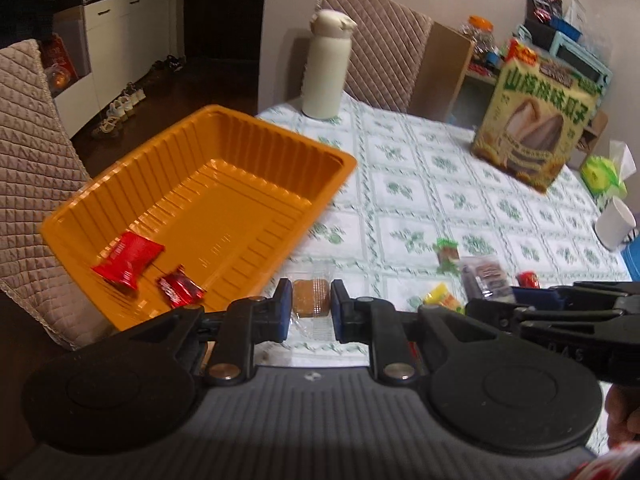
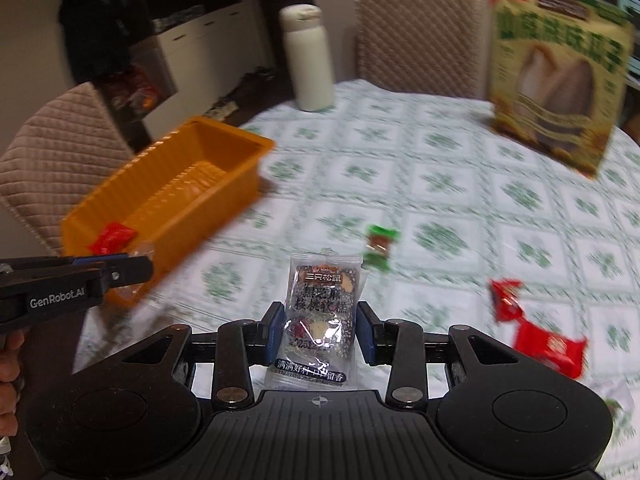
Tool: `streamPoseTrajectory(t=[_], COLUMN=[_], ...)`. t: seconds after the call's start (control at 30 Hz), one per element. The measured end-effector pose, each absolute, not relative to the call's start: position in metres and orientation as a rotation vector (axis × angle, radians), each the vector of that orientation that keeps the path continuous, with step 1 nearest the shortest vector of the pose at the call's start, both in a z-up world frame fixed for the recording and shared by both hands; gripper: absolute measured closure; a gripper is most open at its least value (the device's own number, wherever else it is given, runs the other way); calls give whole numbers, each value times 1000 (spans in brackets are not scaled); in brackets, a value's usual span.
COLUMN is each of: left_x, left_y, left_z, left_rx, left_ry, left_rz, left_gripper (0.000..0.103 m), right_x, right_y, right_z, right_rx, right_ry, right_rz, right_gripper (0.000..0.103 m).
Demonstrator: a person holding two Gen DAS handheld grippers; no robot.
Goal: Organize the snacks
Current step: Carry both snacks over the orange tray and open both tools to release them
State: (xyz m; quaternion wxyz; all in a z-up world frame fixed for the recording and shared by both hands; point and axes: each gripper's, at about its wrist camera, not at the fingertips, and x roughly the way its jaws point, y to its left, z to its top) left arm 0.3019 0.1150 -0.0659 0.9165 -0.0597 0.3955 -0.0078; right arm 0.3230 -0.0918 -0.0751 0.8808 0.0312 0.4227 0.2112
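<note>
A table (image 1: 460,184) covered in a white cloth with a green leaf pattern fills most of both views. Two quilted beige chairs (image 1: 380,48) stand around it. At the table's left edge sits a large orange plastic tray (image 1: 224,152) with ribbed walls; a red snack packet (image 1: 128,258) and a smaller red wrapped candy (image 1: 178,290) lie in its near corner. At the far right stands a big yellow-green bag of sunflower seeds (image 1: 532,120), upright. A cream-coloured thermos bottle (image 1: 326,64) stands at the far edge, between the tray and the bag.

The left gripper (image 1: 311,308) is clamped on a small brown cake in a clear wrapper (image 1: 311,304), held near the tray's near right corner. The right gripper (image 2: 319,330) grips a clear packet of dark sesame walnut cake (image 2: 320,312) between its blue pads, lengthwise, with the far end pointing at the table's middle.

Loose on the cloth lie a small green-wrapped candy (image 2: 380,246) just beyond that packet, and two red snack packets (image 2: 540,336) to the right. A yellow wrapped sweet (image 1: 440,298) lies near the right gripper in the left view.
</note>
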Motion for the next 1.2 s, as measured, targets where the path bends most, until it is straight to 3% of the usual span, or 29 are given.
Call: streamPoseTrajectory(t=[0.57, 1.2], left_x=[340, 391], left_y=[177, 222], left_z=[-48, -82], left_rx=[-166, -200], left_ry=[765, 829], left_rz=[152, 253], left_gripper=[85, 85], right_x=[389, 460], right_y=[13, 84], right_z=[-46, -82], right_rx=[-5, -135], right_ry=[783, 743], right_rz=[758, 829], right_gripper=[65, 65])
